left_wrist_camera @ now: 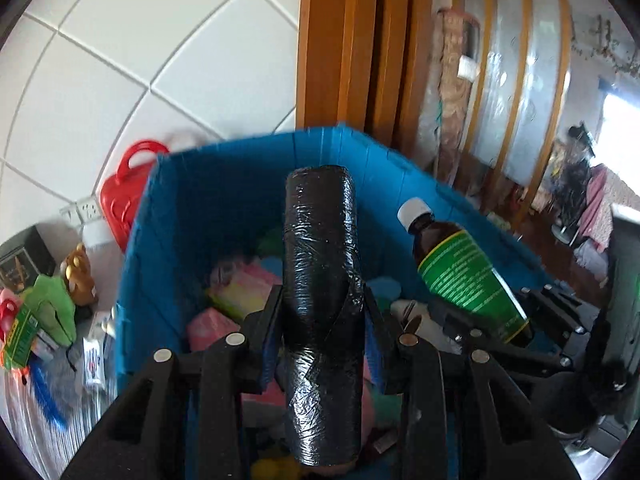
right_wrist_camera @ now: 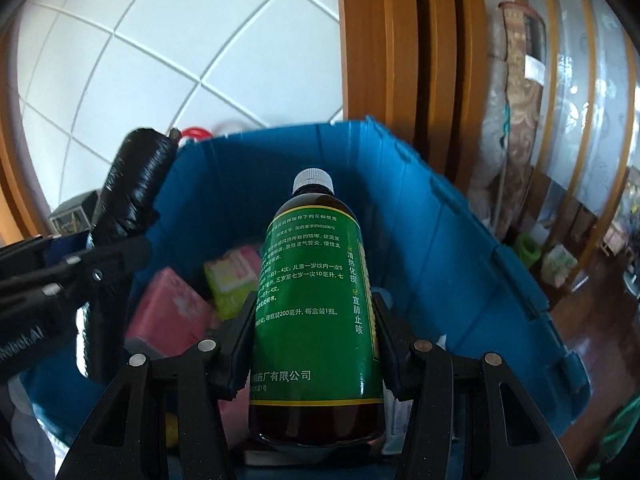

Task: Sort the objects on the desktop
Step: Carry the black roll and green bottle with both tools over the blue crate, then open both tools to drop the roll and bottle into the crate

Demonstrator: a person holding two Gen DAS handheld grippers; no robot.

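Observation:
My left gripper (left_wrist_camera: 322, 316) is shut on a black plastic-wrapped roll (left_wrist_camera: 320, 300) and holds it upright over the blue bin (left_wrist_camera: 224, 184). My right gripper (right_wrist_camera: 314, 312) is shut on a brown medicine bottle (right_wrist_camera: 316, 292) with a green label and white cap, also held over the blue bin (right_wrist_camera: 460, 240). The bottle shows in the left wrist view (left_wrist_camera: 460, 272) to the right of the roll. The roll shows in the right wrist view (right_wrist_camera: 128, 188) at the left. Inside the bin lie pink and yellow packets (right_wrist_camera: 236, 276) and other small items.
Left of the bin stand a red plastic case (left_wrist_camera: 124, 192), a brown bear figure (left_wrist_camera: 78, 276) and green packaging (left_wrist_camera: 44, 316) on a striped cloth. A white tiled wall and a wooden door frame (left_wrist_camera: 340, 40) rise behind the bin.

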